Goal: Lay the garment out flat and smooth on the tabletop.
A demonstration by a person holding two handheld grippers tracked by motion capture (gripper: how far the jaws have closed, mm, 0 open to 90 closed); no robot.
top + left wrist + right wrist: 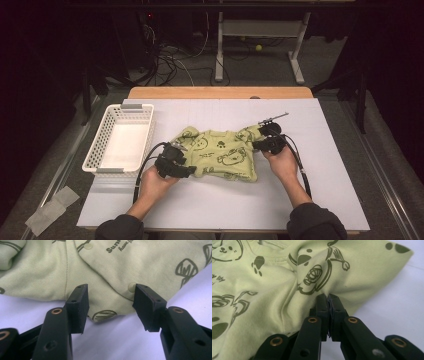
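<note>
a white work surface (320,165) covers a table whose bare wooden edge (220,92) shows at the far side, in a dim room. grey carpet floor (260,70) lies beyond it, where black cables (165,62) tangle at the far left and the white legs of a desk frame (260,45) stand. a small yellow ball (258,48), perhaps a tennis ball, rests under that frame. pale tape (52,210) marks the near left floor.

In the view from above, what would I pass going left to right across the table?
white basket → left gripper → green printed garment → right gripper
</note>
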